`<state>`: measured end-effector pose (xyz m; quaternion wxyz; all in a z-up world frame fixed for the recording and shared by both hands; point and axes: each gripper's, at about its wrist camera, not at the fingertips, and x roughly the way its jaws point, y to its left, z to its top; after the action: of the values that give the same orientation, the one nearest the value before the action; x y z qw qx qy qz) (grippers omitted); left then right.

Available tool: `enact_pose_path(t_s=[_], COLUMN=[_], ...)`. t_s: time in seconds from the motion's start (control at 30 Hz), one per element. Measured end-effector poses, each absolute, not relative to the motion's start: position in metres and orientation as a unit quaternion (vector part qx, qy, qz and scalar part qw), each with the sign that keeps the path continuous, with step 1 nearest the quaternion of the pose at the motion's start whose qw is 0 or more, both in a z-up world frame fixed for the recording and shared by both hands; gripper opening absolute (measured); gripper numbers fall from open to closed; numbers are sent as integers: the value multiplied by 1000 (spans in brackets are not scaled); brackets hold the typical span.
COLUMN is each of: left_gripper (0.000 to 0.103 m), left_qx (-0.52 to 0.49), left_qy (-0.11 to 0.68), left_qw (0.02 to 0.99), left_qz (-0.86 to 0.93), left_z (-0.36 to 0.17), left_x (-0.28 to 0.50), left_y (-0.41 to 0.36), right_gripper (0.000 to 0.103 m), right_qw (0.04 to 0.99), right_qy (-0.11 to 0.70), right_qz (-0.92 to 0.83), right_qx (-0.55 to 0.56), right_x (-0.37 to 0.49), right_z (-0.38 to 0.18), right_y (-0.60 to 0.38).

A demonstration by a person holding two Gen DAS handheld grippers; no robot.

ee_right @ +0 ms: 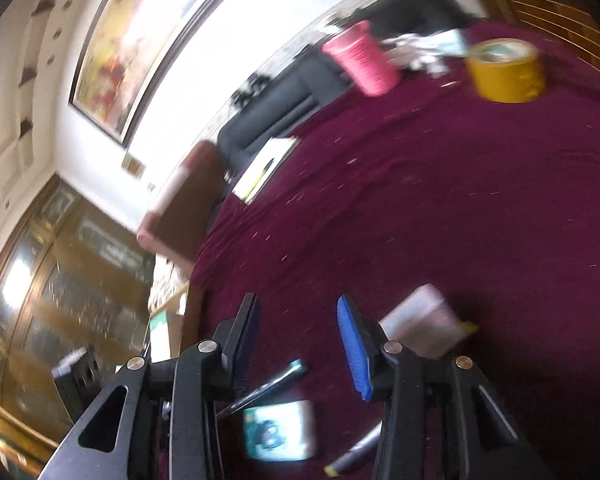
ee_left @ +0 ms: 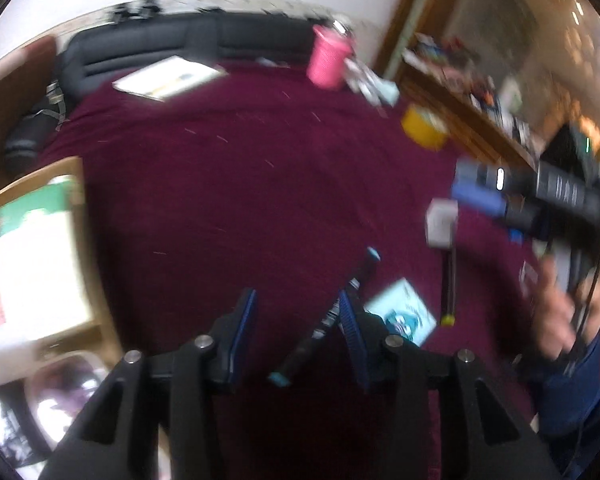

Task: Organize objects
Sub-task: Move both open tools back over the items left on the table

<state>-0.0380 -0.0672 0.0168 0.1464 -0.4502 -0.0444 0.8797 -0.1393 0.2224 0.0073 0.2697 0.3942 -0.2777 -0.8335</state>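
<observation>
My left gripper (ee_left: pixel 298 320) hovers open over the maroon cloth (ee_left: pixel 260 184). A black pen with teal ends (ee_left: pixel 324 320) lies on the cloth below the gap, close to the right pad, and neither pad presses on it. A teal card (ee_left: pixel 402 316) and a black marker with a yellow tip (ee_left: pixel 448 288) lie just to its right. My right gripper (ee_right: pixel 300 328) is open and holds nothing; the pen (ee_right: pixel 276 384), the card (ee_right: pixel 280 430) and the marker (ee_right: pixel 356 454) lie under it. A small pale box (ee_right: pixel 420 322) sits outside its right finger. The picture is motion-blurred.
A pink cup (ee_left: pixel 330 58), a yellow tape roll (ee_left: pixel 424 126) and a white notebook (ee_left: pixel 170 78) sit at the far side of the cloth. An open cardboard box (ee_left: pixel 76 184) with papers stands at the left edge. The right gripper (ee_left: pixel 466 188) and a hand (ee_left: pixel 556 308) show at the right.
</observation>
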Motion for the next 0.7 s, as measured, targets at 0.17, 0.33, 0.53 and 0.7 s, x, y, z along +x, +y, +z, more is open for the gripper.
enact_pose_path(t_s=[0.17,0.33,0.53,0.7], left_gripper=[41,41,41,41], left_qx=[-477,-491,-487,-475], left_qy=[21,57,28,42], left_qw=[172,145,130,102], left_qz=[862,857,863,873], left_z=[0,-14,-21,-26], left_x=[-41,-50,-71,-89], left_y=[-33,-28,-28,-12], right_gripper=[45,47,57,57], right_qw=[269,270,247,224], right_qy=[-276,-274,-268,-269], right_qz=[-838,-842,-852,-860], right_qx=[387,379,376,370], right_x=[-144,-142,-141,-144], right_z=[7,7,2,-1], right_y=[230,237,244,251])
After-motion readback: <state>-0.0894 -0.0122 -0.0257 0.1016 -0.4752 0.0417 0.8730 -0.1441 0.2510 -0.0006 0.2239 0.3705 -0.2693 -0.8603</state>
